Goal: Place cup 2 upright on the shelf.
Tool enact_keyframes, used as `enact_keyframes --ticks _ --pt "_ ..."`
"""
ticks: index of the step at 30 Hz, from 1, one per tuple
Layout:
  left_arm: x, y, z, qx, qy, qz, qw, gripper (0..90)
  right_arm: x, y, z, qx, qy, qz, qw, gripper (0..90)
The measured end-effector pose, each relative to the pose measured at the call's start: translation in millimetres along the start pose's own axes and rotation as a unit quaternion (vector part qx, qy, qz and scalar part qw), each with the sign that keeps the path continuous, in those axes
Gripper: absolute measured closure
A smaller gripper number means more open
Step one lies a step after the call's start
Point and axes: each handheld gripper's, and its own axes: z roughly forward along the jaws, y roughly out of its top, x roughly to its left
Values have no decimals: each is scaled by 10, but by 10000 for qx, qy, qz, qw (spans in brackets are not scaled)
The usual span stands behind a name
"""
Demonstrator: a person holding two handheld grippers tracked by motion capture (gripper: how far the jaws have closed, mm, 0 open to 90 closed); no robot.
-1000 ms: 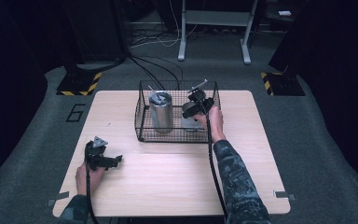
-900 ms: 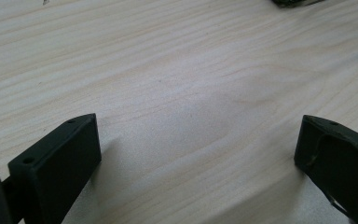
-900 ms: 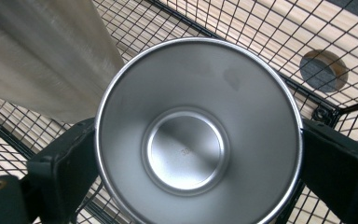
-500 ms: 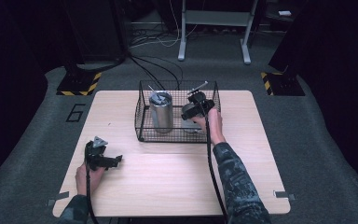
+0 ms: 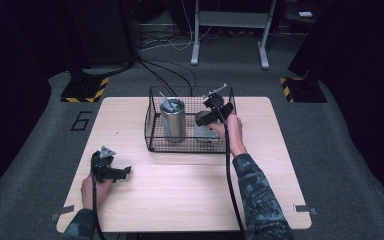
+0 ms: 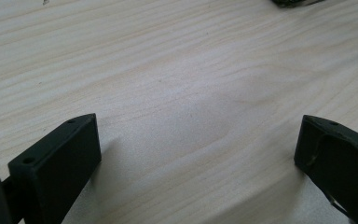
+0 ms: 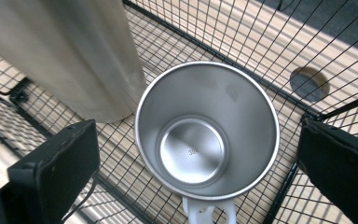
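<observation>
- The left gripper (image 5: 122, 172) rests low on the near left of the table (image 5: 180, 200), jaws wide apart with bare wood between them. It holds nothing and sits well apart from the basket, so it poses little risk unless its cable drags across the tabletop.
- The right gripper (image 5: 206, 112) hangs over the near right part of the wire basket (image 5: 152, 131), jaws spread wide and empty, one on either side of the steel mug (image 7: 207, 130) below.
- The mug stands upright and open-mouthed on the basket floor, its white handle (image 7: 209, 212) turned toward the gripper. If the jaws close across the full rim, the smooth round wall may squirt out sideways or the mug may tip.
- The right jaw sits just beside the basket's wire wall. Coming down from here, it could catch a wire and jolt or shift the whole basket.
- Just beside the mug stands the tall metal tumbler (image 5: 173, 120). The left jaw has to pass between the two; a drift that way may knock the tumbler over, or pin both together.
- Lifting at a tilt may hook the mug on the basket rim.
</observation>
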Motion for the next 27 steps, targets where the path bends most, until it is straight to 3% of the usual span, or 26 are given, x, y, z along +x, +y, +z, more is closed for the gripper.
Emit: enact_keyframes --ticks 7,12,14,18,23,27 --pt "1 1 -2 12 -12 3 10000 3 93 -70 -364 -259 35 -326 9991 0" --pt "-2 0 1 -7 -7 -20 10000 3 209 -251 -698 -444 -6 -622 9971 0" --pt "1 1 -2 11 -12 4 10000 4 225 -291 -744 -517 3 -698 9962 0" --pt "1 0 -1 8 -11 1 10000 4 280 -549 -940 -602 71 -878 9943 0" --pt "1 0 -2 9 -12 1 10000 4 272 -795 -1015 -681 44 -980 9928 0" --pt "-4 0 2 -17 -3 -29 10000 4 226 -1122 -1048 -646 26 -862 9942 0"
